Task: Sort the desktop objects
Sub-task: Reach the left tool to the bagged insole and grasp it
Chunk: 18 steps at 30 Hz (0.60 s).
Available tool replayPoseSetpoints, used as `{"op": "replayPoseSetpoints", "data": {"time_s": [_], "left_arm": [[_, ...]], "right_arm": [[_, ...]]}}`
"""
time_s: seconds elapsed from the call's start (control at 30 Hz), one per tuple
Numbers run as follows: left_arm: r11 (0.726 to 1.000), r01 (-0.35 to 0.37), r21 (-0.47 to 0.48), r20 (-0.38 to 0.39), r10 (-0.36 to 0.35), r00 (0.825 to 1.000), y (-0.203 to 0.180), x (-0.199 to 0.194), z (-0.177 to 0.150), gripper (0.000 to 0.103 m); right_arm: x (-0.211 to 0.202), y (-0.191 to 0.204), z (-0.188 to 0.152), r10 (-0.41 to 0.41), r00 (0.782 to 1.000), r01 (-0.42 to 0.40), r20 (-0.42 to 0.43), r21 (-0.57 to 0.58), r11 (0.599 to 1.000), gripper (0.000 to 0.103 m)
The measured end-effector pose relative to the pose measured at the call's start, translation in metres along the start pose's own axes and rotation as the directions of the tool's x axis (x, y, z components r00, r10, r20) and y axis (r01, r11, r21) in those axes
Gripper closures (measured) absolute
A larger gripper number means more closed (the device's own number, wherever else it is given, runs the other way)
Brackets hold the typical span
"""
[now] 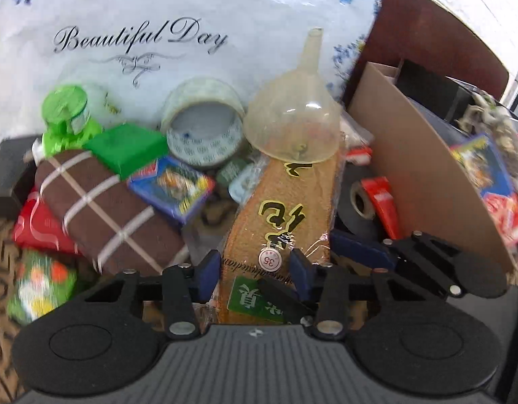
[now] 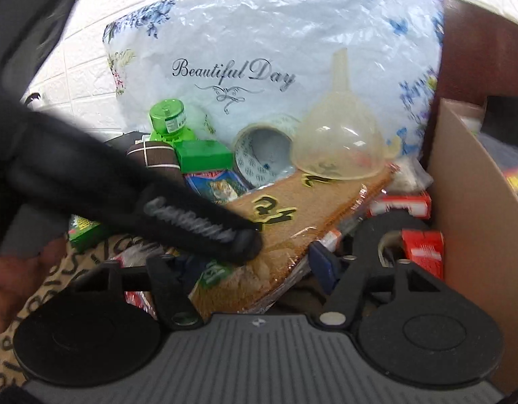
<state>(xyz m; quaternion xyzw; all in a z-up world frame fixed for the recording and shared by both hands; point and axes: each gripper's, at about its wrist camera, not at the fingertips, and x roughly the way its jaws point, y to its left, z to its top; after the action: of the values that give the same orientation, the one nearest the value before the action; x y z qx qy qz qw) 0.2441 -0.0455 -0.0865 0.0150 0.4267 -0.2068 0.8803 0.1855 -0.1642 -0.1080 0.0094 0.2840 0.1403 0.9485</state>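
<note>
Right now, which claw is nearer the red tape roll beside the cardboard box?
Right. The right claw sits just left of the red tape roll, almost against it; the left claw straddles the tan packet, farther left of the roll.

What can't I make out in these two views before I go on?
- Right gripper: its left finger is hidden behind the left gripper's black body in the right wrist view.
- Cardboard box: contents cut off by its wall and the left wrist frame edge.
- Packaged insole: near end hidden under the left gripper.
- Green packet: motion-blurred, print unreadable.
</note>
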Motion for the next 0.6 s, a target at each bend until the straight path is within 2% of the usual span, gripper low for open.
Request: {"op": "replayPoseSetpoints", "data": {"time_s": [0.13,0.23,0.3,0.43,0.5,0.57,0.6], "left_arm": [[0.999,0.021,-0.037,-0.04,-0.023,0.999,-0.014,-0.018,-0.025,0.059],[0.997,0.045,-0.067,-0.028,-0.047,0.999,-0.03,-0.038,-0.043,0.059],[0.992,0.081,-0.092,-0.045,-0.085,0.995,-0.037,-0.041,-0.055,0.06],[0.985,0.136,-0.102,-0.111,-0.147,0.983,-0.054,-0.038,-0.081,0.06],[0.984,0.15,-0.096,-0.104,-0.16,0.982,-0.06,-0.038,-0.089,0.061],[0.986,0.139,-0.096,-0.081,-0.147,0.986,-0.064,-0.037,-0.09,0.05],[0.986,0.138,-0.091,-0.073,-0.145,0.987,-0.065,-0.036,-0.088,0.045]], "right_arm": [[-0.036,0.006,-0.017,0.006,1.0,-0.007,-0.024,-0.06,0.998,0.043],[-0.071,0.003,-0.032,0.028,0.999,-0.029,-0.022,-0.041,0.999,0.043],[-0.092,0.001,-0.044,0.029,0.999,-0.03,-0.016,-0.044,0.999,0.043],[-0.119,-0.01,-0.067,0.039,0.995,-0.041,-0.093,-0.026,0.999,0.043],[-0.131,-0.01,-0.079,0.039,0.993,-0.04,-0.111,-0.012,0.999,0.042],[-0.139,-0.017,-0.09,0.066,0.99,-0.06,-0.122,0.052,0.997,0.04],[-0.139,-0.021,-0.093,0.077,0.988,-0.064,-0.136,0.096,0.993,0.034]]}}
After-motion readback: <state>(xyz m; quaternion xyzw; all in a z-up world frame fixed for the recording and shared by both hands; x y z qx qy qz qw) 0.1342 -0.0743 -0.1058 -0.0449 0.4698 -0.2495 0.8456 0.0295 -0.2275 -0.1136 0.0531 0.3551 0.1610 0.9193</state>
